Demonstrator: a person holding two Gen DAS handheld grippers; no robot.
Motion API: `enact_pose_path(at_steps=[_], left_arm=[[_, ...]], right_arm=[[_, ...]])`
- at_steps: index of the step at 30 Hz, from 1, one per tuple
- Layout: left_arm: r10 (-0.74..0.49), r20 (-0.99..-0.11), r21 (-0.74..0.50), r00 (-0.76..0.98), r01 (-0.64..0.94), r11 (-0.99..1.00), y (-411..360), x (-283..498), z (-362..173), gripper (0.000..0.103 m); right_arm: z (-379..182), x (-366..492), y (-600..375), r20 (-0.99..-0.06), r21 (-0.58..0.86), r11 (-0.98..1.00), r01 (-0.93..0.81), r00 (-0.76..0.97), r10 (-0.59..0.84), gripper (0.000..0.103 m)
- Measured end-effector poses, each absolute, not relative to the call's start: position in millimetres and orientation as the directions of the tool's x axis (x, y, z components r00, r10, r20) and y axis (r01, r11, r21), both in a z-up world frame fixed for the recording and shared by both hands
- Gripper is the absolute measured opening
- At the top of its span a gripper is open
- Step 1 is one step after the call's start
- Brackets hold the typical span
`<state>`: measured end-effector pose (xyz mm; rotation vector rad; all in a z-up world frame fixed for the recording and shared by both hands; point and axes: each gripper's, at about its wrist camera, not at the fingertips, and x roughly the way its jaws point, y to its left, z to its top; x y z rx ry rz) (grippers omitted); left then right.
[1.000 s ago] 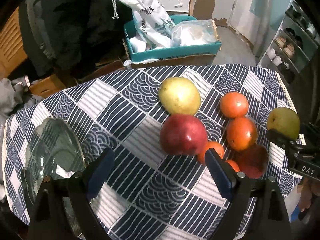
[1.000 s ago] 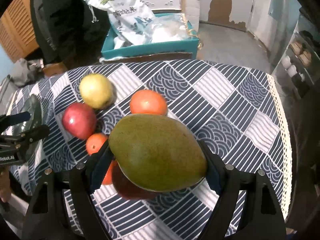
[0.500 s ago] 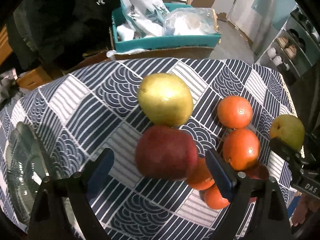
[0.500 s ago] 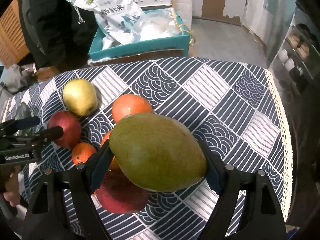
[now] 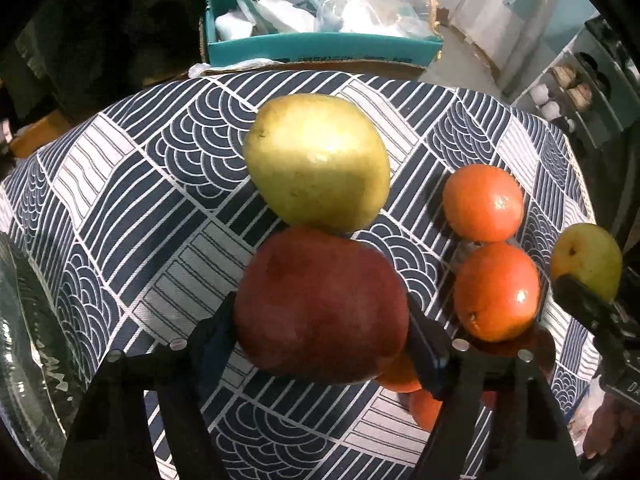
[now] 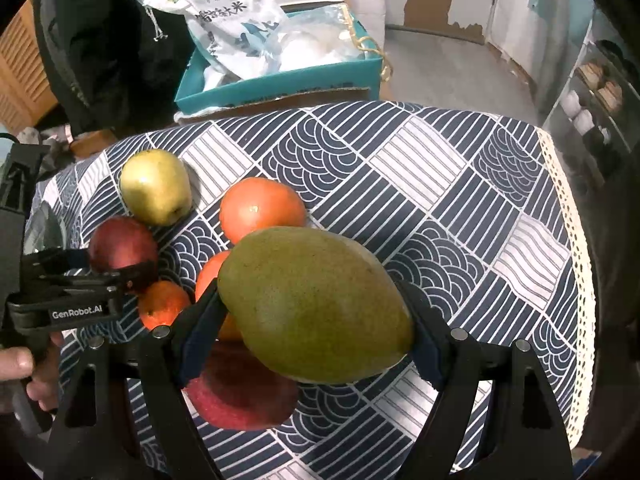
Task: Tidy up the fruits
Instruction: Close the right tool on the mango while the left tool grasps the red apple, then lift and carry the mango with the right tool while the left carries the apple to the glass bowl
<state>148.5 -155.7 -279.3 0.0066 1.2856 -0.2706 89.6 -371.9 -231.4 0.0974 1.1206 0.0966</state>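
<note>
Left wrist view shows a round table with a blue and white patterned cloth [image 5: 168,200] that fills most of the picture. Behind the table sits a teal box [image 5: 320,46] full of white bags. A clear glass plate [image 5: 28,344] lies on the cloth at the left edge.

On the cloth is a big yellow-green pear [image 5: 318,162]. Just in front of it, touching it, is a red apple [image 5: 322,306]. The left gripper [image 5: 322,330] has one finger on each side of this apple, and its jaws are closing on it. The dark pads look like they touch the apple's sides. In the right wrist view this gripper [image 6: 116,264] comes in from the left, around the same apple [image 6: 120,242], with a person's hand [image 6: 20,372] on its handle.

To the right of the apple lie two oranges [image 5: 482,202] [image 5: 496,290], one behind the other and touching. More oranges are partly hidden under the gripper.

Right wrist view shows the right gripper [image 6: 316,322] squeezing a green mango [image 6: 316,304] from both sides, holding it up above the cloth. Under the mango lies a second red apple [image 6: 240,396]. Behind the mango is an orange [image 6: 262,210], and the pear [image 6: 156,186] sits to the left of it. One small orange [image 6: 164,308] lies near the left gripper
</note>
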Motion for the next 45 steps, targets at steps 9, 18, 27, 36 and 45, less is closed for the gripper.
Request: enact_pose_path(at_steps=[9, 18, 27, 36, 45], left_arm=[[-0.172, -0.941, -0.112, 0.292, 0.21, 0.971, -148.0, 137.0, -272.9, 0.077], [-0.153, -0.92, -0.076, 0.361, 0.218, 0.973, -137.8, 125.1, -254.1, 0.077], [-0.135, -0.878, -0.032, 0.459, 0.225, 0.974, -131.1, 109.1, -220.5, 0.077], [-0.143, -0.843, -0.028, 0.519, 0.224, 0.974, -122.0, 92.2, -185.3, 0.077], [-0.14, -0.807, -0.02, 0.573, 0.211, 0.977, -99.7, 74.4, -152.1, 0.077]], right_arm=[[-229.2, 87.1, -365.2, -0.887, 0.111, 0.993, -0.05, 0.445, 0.121, 0.082], [-218.6, 85.5, -357.5, -0.871, 0.106, 0.992, -0.067, 0.475, 0.125, 0.082], [-200.3, 81.4, -345.5, -0.848, 0.098, 0.991, -0.094, 0.514, 0.133, 0.082], [-173.6, 76.7, -333.9, -0.816, 0.102, 0.988, -0.115, 0.558, 0.149, 0.082], [-145.1, 71.2, -306.4, -0.777, 0.1, 0.98, -0.174, 0.601, 0.186, 0.082]])
